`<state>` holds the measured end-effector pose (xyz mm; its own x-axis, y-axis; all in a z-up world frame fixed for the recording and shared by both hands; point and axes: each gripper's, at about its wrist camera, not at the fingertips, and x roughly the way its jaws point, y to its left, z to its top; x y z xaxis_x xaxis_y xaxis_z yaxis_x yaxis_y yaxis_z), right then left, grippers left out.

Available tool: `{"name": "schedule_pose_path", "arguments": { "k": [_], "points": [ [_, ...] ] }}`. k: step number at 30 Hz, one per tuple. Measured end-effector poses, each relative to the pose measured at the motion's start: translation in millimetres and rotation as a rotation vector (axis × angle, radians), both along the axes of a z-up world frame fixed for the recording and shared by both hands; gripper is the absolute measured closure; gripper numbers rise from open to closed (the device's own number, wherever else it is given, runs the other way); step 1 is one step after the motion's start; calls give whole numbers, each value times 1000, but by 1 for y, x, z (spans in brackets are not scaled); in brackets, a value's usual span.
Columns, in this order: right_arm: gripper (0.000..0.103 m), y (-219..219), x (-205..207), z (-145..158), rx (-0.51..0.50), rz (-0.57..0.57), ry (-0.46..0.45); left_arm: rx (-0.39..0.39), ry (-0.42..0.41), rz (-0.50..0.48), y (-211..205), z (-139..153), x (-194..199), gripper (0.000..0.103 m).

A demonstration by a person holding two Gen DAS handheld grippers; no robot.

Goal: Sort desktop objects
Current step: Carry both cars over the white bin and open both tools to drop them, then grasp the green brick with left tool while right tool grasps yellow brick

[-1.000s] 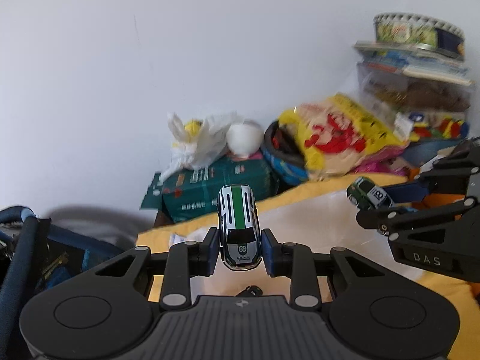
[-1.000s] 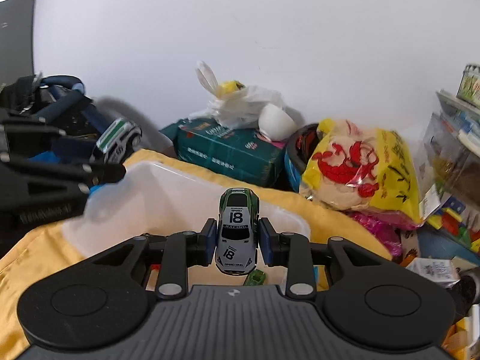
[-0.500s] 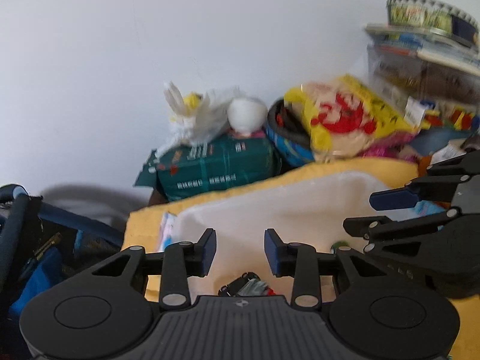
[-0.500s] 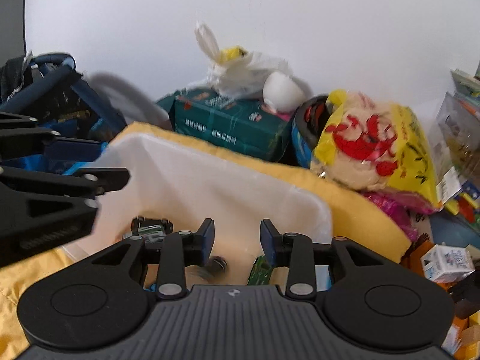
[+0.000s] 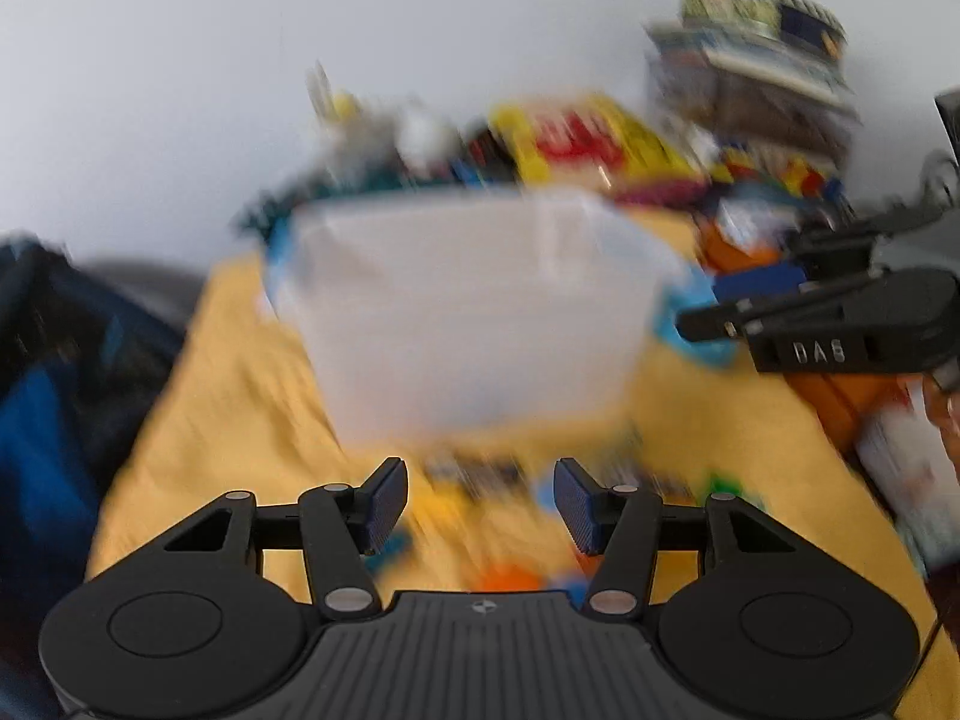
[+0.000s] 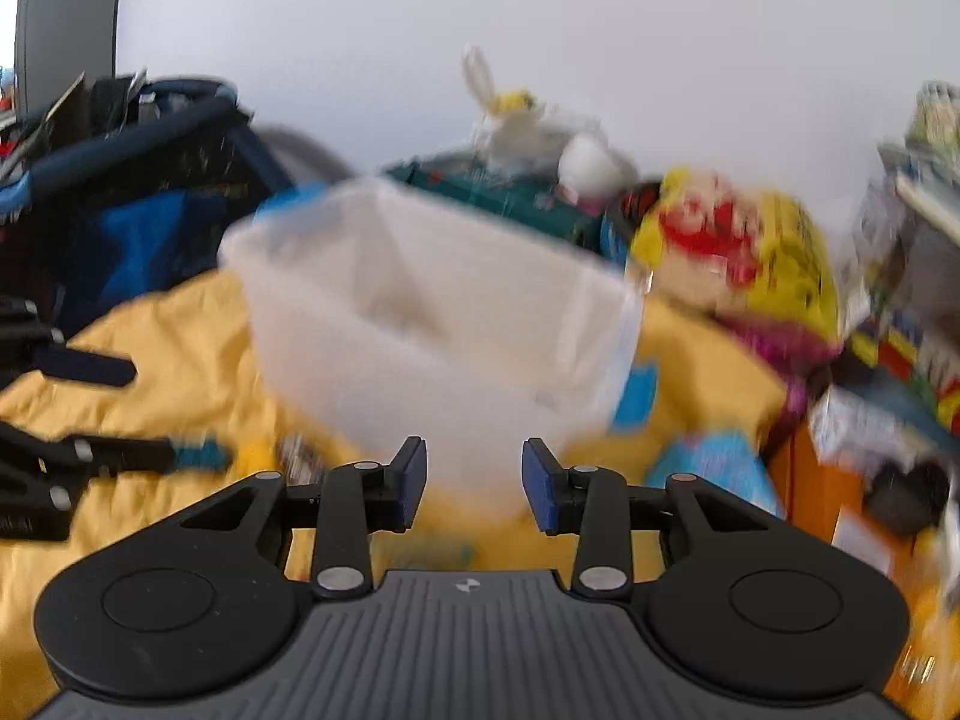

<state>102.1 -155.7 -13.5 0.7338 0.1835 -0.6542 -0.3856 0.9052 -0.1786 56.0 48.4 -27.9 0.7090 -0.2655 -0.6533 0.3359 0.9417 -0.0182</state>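
Observation:
A translucent white plastic bin (image 5: pixel 474 312) stands on a yellow cloth (image 5: pixel 240 408); it also shows in the right wrist view (image 6: pixel 432 324). My left gripper (image 5: pixel 480 501) is open and empty, low over the cloth in front of the bin. Blurred small toys (image 5: pixel 474 474) lie on the cloth between and beyond its fingers. My right gripper (image 6: pixel 474 483) is open and empty, close to the bin's near wall. Each gripper shows in the other's view, the right one (image 5: pixel 840 324) to the bin's right, the left one (image 6: pixel 66 408) to its left. Both views are motion-blurred.
A green box (image 6: pixel 516 198) with a white bag (image 6: pixel 528 120), a yellow snack bag (image 6: pixel 738 246) and stacked boxes (image 5: pixel 756 60) stand behind the bin by the wall. A dark blue bag (image 6: pixel 120 204) sits at the left. An orange box (image 5: pixel 840 396) stands at the right.
A second ago each gripper was shut on a toy car above the bin. Both opened and dropped the cars into it, then pulled back and down to the bin's front.

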Motion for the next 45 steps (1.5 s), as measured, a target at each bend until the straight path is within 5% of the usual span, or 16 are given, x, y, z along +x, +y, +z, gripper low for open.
{"name": "schedule_pose_path", "arguments": {
  "k": [6,11,25,26,29,35,39,42,45],
  "points": [
    [65,-5,-48,-53,35,1,133,-19,147,-74,-15,-44,-37,45],
    [65,-5,-62,-74,57,-17,195,32,137,-115,-26,-52,-50,45],
    [65,25,-30,-111,-205,96,123,51,118,-116,-30,-54,-57,45],
    [75,23,-29,-112,-207,101,132,51,113,-123,-30,-53,-56,45],
    [77,12,-31,-104,-163,93,155,69,78,-163,-35,-51,-48,45],
    [77,-7,-59,-83,-116,90,227,207,-1,-287,-72,-57,-13,48],
    [77,-16,-77,-82,-81,67,267,384,-74,-369,-112,-71,9,52],
    [77,-18,-85,-85,-70,44,279,485,-35,-401,-129,-89,29,70],
    [77,-20,-89,-87,-68,22,288,479,-8,-425,-130,-96,37,72]
  ]
}}
